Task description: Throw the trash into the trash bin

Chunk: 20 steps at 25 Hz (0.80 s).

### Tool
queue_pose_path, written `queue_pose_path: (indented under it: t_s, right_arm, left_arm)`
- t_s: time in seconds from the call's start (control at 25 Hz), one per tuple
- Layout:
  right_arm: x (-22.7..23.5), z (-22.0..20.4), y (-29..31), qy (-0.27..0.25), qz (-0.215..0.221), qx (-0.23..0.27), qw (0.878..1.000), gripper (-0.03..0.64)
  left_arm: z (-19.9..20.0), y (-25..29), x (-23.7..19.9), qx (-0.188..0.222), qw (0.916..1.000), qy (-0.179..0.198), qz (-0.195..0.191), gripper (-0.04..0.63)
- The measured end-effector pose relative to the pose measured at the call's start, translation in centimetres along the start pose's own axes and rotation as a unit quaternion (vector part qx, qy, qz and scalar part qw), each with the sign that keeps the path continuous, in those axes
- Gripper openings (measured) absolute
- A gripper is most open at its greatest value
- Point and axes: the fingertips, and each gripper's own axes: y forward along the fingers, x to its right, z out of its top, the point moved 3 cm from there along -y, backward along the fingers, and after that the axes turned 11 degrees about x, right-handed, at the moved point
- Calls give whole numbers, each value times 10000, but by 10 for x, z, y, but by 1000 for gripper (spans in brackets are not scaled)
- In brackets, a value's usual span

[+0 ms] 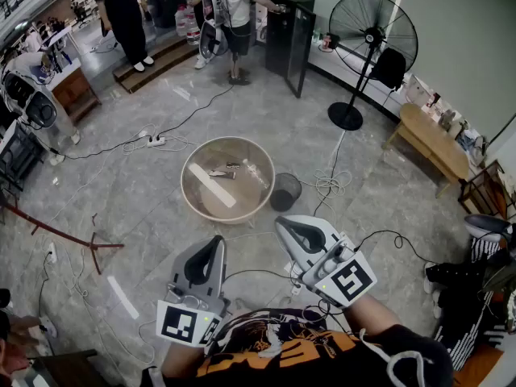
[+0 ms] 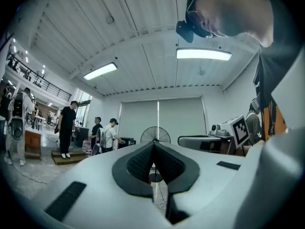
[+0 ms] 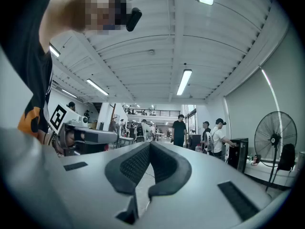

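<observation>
Head view: pale strips and scraps of trash (image 1: 212,185) lie on the round bench (image 1: 200,208), well ahead of the left tongs (image 1: 216,242) and right tongs (image 1: 282,222). The black mesh trash bin (image 1: 285,192) stands just beside the bench's rim, with open floor (image 1: 137,208) between it and the tongs.
Left gripper view: tongs (image 2: 153,145) closed, empty.
Right gripper view: tongs (image 3: 149,144) closed, empty.

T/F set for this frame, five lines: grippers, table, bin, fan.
1. The left gripper and right gripper are both shut with nothing between the jaws. True.
2. The trash bin stands on the round table. False: it stands on the floor beside the table.
3. Trash, including a long white strip, lies on the table. True.
4. The fan lies tipped over. False: it stands upright.
5. The left gripper is over the table. False: both grippers are close to the person, short of the table.
</observation>
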Motion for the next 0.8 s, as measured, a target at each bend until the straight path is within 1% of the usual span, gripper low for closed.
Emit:
queue_pose_path:
  t_s: [0.2,0.52,0.64,0.68,0.8]
  right_arm:
    - [6,-10,10,48,-147,-25,9999,14]
    - [-5,-25,37,-52,-152,-160,9997,14]
    - [-14,-29,50,24,-138,-120,9998,14]
    - [-18,-32,55,90,-128,-81,9998,14]
    - [-31,-43,70,342,-11,-9,9994,14]
  left_arm:
    - [-15,13,-11,-62,9999,-50,-138,23]
    - [-19,3,-41,-39,9999,-30,-140,23]
    - [-18,-4,-55,-8,9999,-24,-169,23]
    - [-18,-7,-61,9,9999,-52,-162,23]
    - [-17,-18,-82,77,9995,-303,-64,23]
